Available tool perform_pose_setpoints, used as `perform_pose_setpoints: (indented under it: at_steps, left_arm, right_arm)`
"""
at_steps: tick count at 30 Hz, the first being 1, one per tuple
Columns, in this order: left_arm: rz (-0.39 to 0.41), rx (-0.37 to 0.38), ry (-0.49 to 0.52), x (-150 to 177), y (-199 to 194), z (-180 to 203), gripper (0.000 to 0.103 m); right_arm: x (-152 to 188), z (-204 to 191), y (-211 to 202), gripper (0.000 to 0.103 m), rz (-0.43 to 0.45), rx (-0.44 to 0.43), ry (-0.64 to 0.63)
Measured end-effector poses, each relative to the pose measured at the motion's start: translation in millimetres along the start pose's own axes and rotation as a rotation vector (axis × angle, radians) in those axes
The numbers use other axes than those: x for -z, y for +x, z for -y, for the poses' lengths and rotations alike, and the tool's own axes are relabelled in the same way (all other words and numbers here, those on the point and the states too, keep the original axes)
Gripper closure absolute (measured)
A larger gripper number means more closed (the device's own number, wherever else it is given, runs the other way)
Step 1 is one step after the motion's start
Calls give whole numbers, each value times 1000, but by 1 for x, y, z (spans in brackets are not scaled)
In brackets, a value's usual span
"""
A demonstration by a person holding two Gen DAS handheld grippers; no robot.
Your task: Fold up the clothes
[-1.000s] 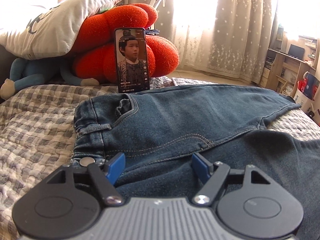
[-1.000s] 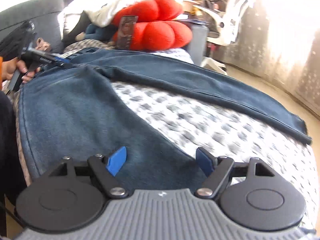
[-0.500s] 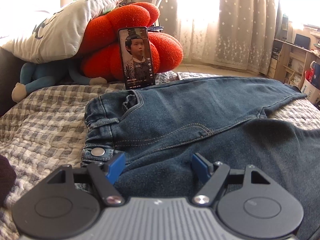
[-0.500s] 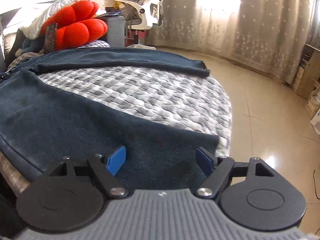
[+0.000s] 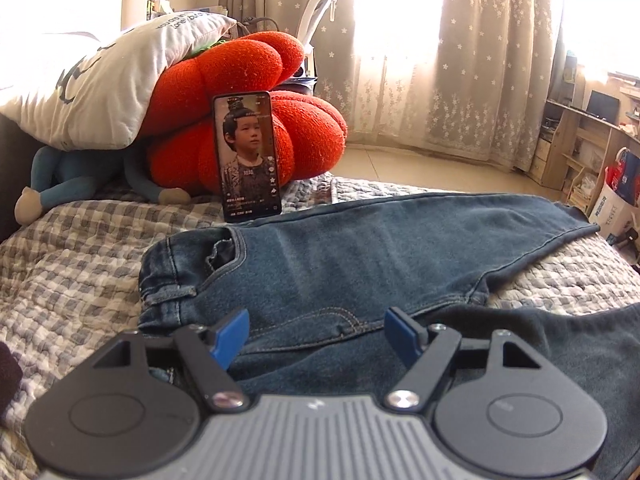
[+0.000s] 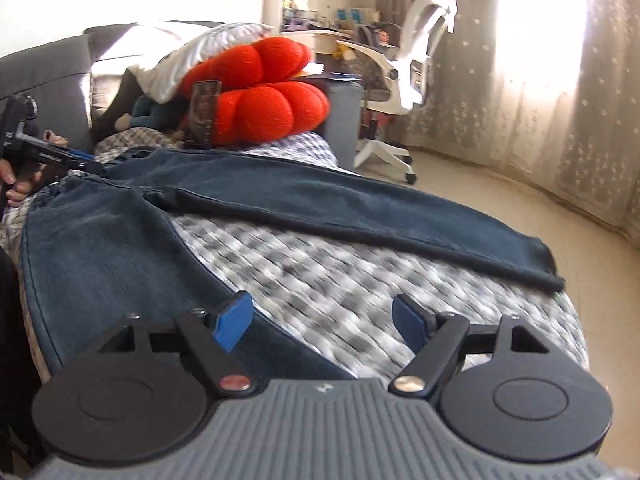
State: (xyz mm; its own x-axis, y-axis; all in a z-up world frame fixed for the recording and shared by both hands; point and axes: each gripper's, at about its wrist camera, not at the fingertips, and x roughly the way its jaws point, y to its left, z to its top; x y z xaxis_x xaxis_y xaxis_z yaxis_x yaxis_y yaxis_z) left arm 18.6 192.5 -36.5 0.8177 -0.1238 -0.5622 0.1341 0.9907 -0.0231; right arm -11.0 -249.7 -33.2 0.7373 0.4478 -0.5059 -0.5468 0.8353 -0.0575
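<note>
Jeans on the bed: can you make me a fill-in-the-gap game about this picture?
1. The jeans lie spread on a checked ____.
2. A phone leans against the ____ cushion.
3. Both the left gripper and the right gripper are ____, gripping nothing.
4. By the curtains stands a white ____.

Missing words: blanket; red; open; chair

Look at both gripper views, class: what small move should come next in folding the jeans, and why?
Probably lower the right gripper onto the near trouser leg and close on its edge. The jeans lie flat on the checked blanket with legs spread apart, and both the right and the left gripper are open, holding nothing.
</note>
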Motion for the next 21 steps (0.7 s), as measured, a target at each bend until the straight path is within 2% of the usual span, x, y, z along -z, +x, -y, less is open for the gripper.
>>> perform_pose_setpoints:
  at_steps: [6,12,17,21]
  left_arm:
    - [-102,-102,-41,-21,19,12,26]
    - [-166,-188,-70,-46,37,17,23]
    - [-172,-192,-56,-59,47,16,22]
    - [-162,-209,-47,-61,53,0,22]
  right_arm:
    - [-43,-25,44,24,20,-93,-46]
    - [-66,-39,70,23,14,-151,-63]
    - [-82,-52,93,23,-12,-193,-108]
    - [-93,-59,110,23,-19,-208,-139]
